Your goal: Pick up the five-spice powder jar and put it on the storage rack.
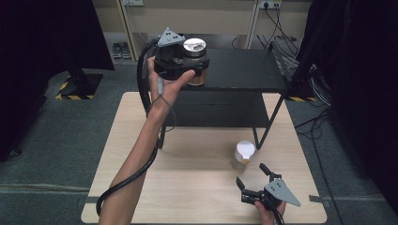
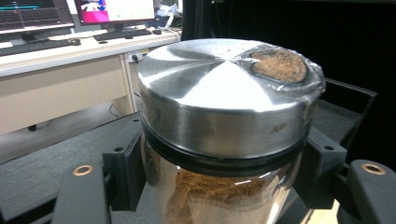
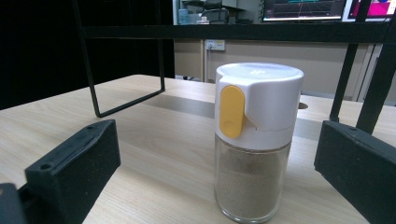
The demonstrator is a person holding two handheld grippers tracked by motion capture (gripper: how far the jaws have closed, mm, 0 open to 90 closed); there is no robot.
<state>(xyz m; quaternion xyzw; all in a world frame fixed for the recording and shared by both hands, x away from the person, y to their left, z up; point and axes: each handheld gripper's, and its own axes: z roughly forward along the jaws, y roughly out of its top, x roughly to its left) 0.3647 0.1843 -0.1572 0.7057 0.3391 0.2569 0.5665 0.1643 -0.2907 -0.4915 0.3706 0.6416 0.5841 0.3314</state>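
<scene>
My left gripper is clamped on the steel-lidded spice jar, pads pressing the glass just under the lid, jar upright and carried at the level of the black shelf's top deck, over its near-left part; whether its base touches the deck I cannot tell. My right gripper rests low on the wooden table with jaws spread and empty. The white-capped shaker stands upright just ahead between them, untouched, so the right hand is clearly the nearer one to take it with a straight push forward.
</scene>
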